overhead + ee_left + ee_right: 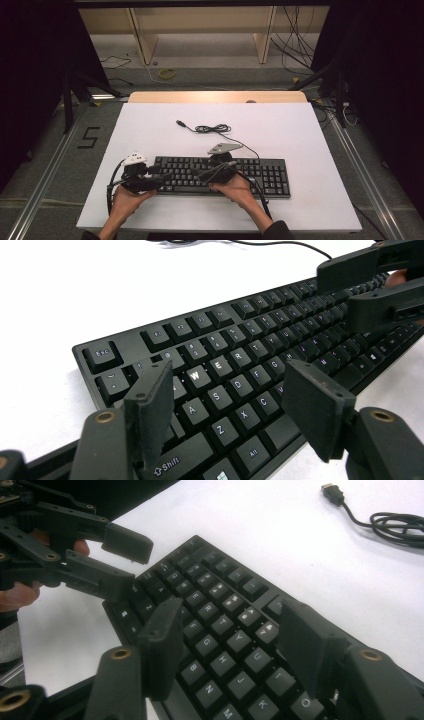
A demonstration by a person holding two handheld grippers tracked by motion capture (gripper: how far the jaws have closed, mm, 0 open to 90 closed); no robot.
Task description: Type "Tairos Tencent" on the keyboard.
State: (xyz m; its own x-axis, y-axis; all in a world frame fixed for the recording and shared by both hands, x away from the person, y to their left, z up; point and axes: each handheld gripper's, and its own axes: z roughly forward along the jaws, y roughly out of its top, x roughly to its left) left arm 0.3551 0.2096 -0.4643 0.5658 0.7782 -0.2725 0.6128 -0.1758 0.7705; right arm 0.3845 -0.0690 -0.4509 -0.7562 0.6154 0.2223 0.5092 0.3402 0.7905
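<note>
The keyboard (222,175) lies flat on the white bench (300,135); left claw (235,405) and right claw (230,640) hover over it, jaws apart, empty. Better approach the keys slowly and squarely.

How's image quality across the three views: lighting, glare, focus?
High view: white table top evenly bright, surroundings near black, keyboard soft and small. Left gripper view: key legends sharp, white surface almost blown out, nearest tongs slightly soft. Right gripper view: keys readable, USB plug and coiled cable a bit blurred.
</note>
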